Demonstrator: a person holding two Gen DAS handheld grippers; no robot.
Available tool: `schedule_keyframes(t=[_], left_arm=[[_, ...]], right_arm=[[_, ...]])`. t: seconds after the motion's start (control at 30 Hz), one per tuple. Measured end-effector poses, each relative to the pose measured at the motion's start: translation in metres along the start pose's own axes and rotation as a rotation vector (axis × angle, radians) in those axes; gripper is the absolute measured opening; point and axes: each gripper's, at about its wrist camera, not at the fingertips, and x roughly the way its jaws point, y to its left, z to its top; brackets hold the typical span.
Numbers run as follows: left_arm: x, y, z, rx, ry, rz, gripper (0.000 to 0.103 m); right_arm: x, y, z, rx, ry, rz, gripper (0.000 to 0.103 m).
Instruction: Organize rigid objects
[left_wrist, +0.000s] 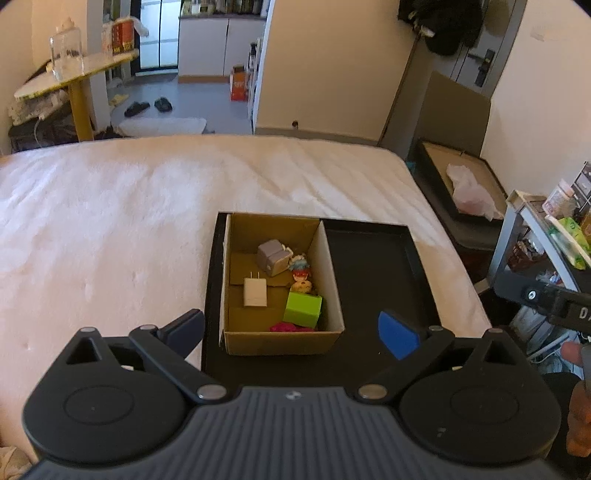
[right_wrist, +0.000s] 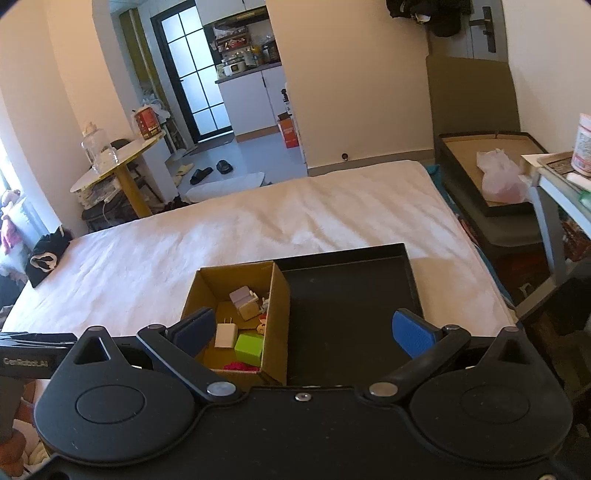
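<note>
Cardboard open box (left_wrist: 282, 341) holds green block (left_wrist: 302, 309) and white plug adapter (left_wrist: 254, 291); black tray (left_wrist: 373, 266) bare; left gripper (left_wrist: 291, 328) and right gripper (right_wrist: 304, 330) released, empty: sorting appears complete.

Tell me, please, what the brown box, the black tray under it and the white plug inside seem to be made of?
Brown box: looks like matte corrugated cardboard, with raw folded flaps. Black tray: dark and matte with a raised rim, plastic or coated board; hard to tell. White plug: smooth white plastic, probably, with two metal prongs.
</note>
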Motion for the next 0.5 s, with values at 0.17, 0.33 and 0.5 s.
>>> schedule_keyframes(t=[0.17,0.33,0.5], left_arm=[[-0.014,-0.006,-0.010,-0.005,-0.006,-0.021,0.100],[-0.023,-0.009,-0.020,0.023,-0.001,-0.016,0.100],[-0.031,-0.010,-0.027,0.026,-0.003,-0.017,0.100]], right_arm=[[-0.010,-0.001,-0.005,0.015,0.014,-0.008,0.103],[-0.020,0.001,-0.015,0.002,0.025,-0.018,0.103],[-0.034,0.000,-0.024,0.003,0.022,-0.029,0.103]])
